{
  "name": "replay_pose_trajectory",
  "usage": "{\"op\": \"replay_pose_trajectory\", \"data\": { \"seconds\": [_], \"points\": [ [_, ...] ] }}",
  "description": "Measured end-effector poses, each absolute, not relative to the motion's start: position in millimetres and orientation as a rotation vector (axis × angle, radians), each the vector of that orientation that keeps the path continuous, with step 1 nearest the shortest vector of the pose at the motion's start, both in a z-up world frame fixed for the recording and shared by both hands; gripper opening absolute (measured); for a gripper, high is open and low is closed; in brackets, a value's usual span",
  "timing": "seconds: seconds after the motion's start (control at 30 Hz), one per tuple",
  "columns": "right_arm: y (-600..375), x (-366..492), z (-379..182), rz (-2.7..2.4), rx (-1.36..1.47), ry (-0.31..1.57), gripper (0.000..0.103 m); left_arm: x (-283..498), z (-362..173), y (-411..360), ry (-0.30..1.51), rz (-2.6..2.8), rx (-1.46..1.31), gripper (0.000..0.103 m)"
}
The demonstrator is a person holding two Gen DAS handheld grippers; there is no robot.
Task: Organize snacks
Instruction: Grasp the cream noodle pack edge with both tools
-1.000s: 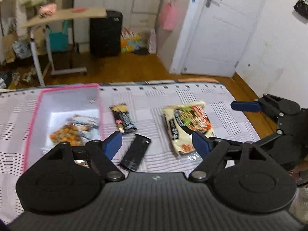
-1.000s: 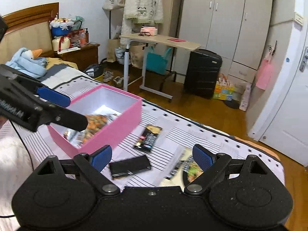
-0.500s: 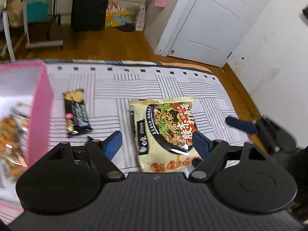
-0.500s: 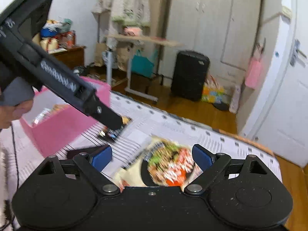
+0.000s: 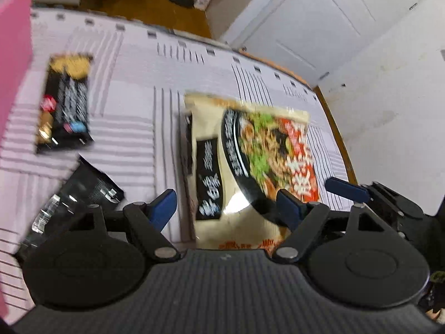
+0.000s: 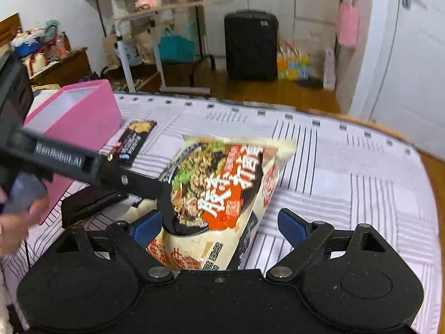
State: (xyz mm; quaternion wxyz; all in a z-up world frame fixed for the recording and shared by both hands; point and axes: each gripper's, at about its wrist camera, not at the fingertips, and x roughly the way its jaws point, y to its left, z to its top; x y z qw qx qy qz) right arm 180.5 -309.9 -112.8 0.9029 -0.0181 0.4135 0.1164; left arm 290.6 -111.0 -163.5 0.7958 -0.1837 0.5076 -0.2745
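A cream instant-noodle packet (image 5: 250,153) lies flat on the striped bedsheet (image 5: 133,89). My left gripper (image 5: 228,206) hangs open just above its near end, the right pad over the packet. My right gripper (image 6: 219,226) is also open, low over the same packet (image 6: 222,183) from the other side. One finger (image 6: 164,203) of the left gripper reaches the packet's left edge. A black snack bar (image 5: 65,103) and a black wrapper (image 5: 83,192) lie to the left. The pink box (image 6: 83,117) stands beyond them.
A hand (image 6: 16,222) holds the left gripper's handle. The bed's wooden edge (image 5: 336,139) runs close to the packet's right side, with a white wall and door (image 5: 306,27) behind. On the floor beyond the bed stand a black suitcase (image 6: 250,44) and a rolling table (image 6: 155,41).
Both grippers have dropped and closed in on the noodle packet, which now fills the middle of both views. The pink box has slid to the left edge of the left wrist view.
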Motion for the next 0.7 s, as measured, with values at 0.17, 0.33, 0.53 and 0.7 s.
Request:
{"op": "replay_pose_trajectory", "data": {
  "seconds": [0.17,0.33,0.53,0.7],
  "points": [
    [-312,189,-131,0.212,0.029,0.93,0.094,290,-182,-120,1.115,-0.596,-0.437,0.08],
    [-317,198,-146,0.264,0.125,1.007,0.096,290,-191,-116,1.131,-0.602,-0.529,0.077],
    [-302,197,-156,0.273,0.125,1.043,0.096,284,-189,-115,1.114,-0.617,-0.557,0.067],
    [-284,189,-152,0.259,-0.035,0.996,0.098,286,-189,-115,1.118,-0.607,-0.563,0.067]
  ]
}}
